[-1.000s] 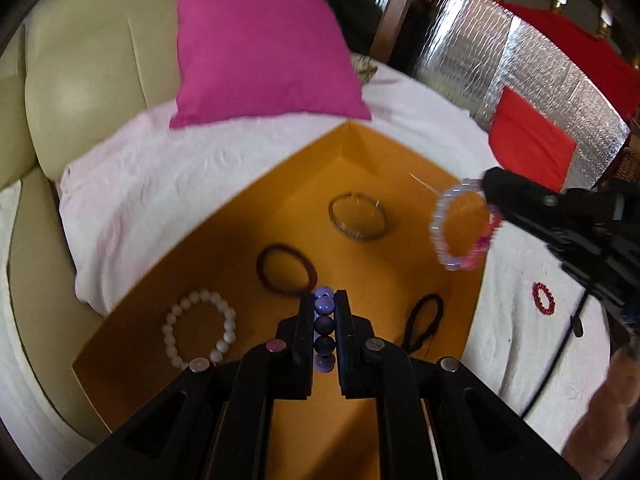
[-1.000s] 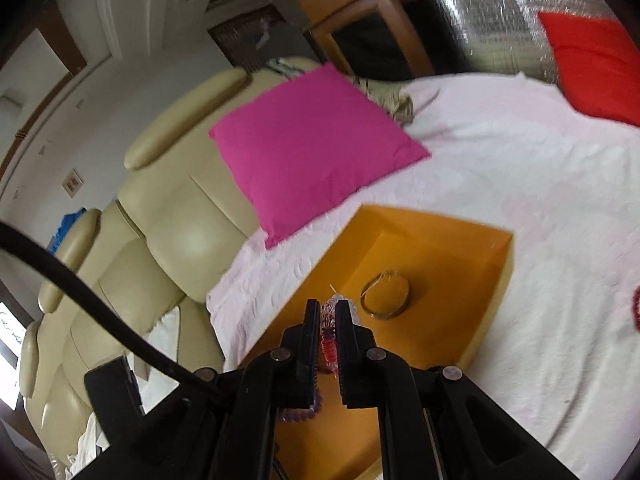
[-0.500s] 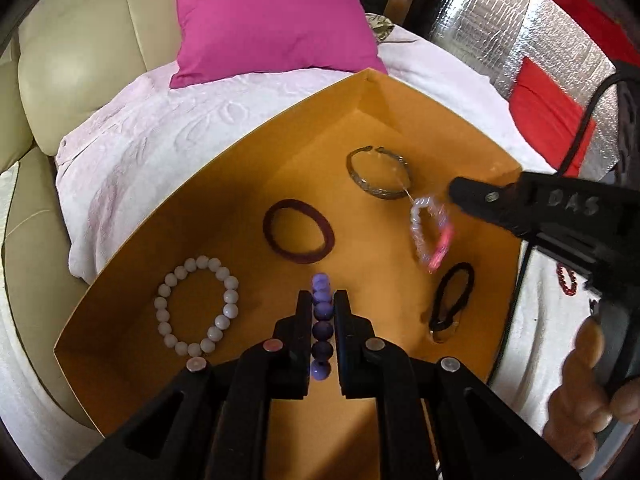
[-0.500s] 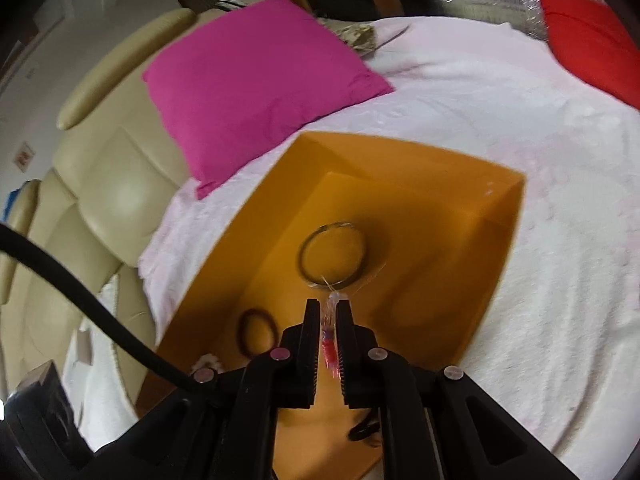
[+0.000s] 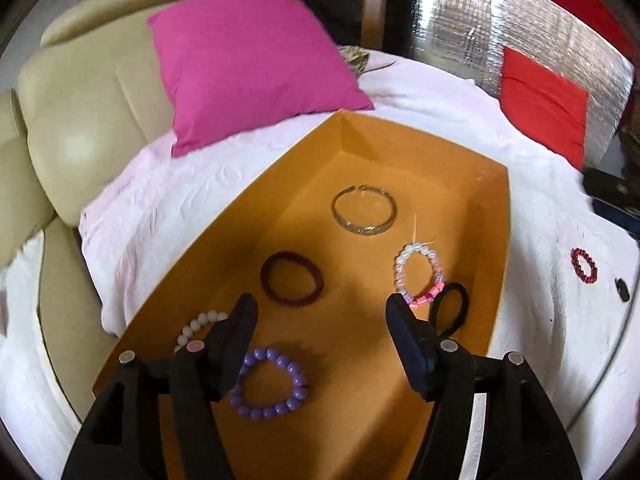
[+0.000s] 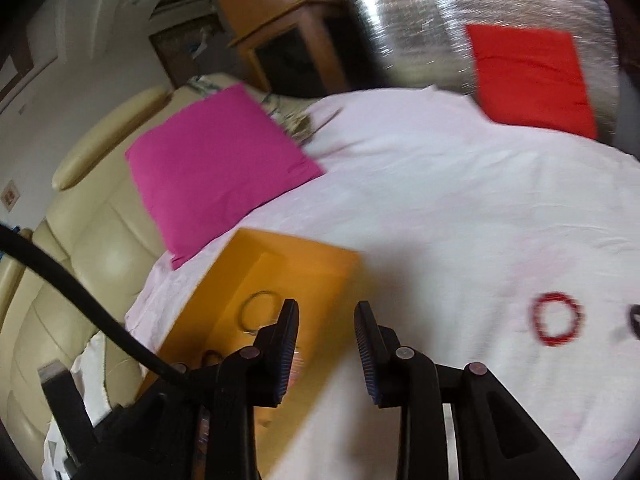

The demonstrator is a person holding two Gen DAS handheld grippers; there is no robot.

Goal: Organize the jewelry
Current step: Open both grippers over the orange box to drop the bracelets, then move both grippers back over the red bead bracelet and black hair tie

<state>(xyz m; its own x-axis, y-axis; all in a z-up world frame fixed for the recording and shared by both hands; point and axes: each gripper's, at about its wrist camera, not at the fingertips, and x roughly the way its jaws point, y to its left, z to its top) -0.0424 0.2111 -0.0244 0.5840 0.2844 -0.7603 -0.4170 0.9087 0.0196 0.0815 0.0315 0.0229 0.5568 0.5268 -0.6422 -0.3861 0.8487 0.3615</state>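
Observation:
An orange tray [image 5: 496, 240] on a white cloth holds a purple bead bracelet [image 5: 269, 384], a white bead bracelet [image 5: 196, 326], a dark red hair band [image 5: 292, 278], a metal bangle [image 5: 364, 210], a pink-and-white bead bracelet [image 5: 418, 274] and a black hair tie [image 5: 450, 314]. My left gripper [image 5: 320, 316] is open and empty just above the purple bracelet. My right gripper [image 6: 326, 320] is open and empty over the tray's right edge [image 6: 320, 280]. A red bead bracelet [image 6: 556, 324] lies on the cloth to the right, also in the left wrist view [image 5: 584, 266].
A magenta cushion [image 5: 248, 64] leans on the cream sofa [image 5: 80, 100] behind the tray. A red cushion [image 5: 540, 100] rests against a silver foil panel [image 5: 500, 20] at the back right. A small dark item [image 5: 622, 290] lies on the cloth near the red bracelet.
Both grippers opened. The purple bracelet dropped from the left gripper into the tray, the pink-and-white bracelet from the right one. The right gripper swung right, away from the tray.

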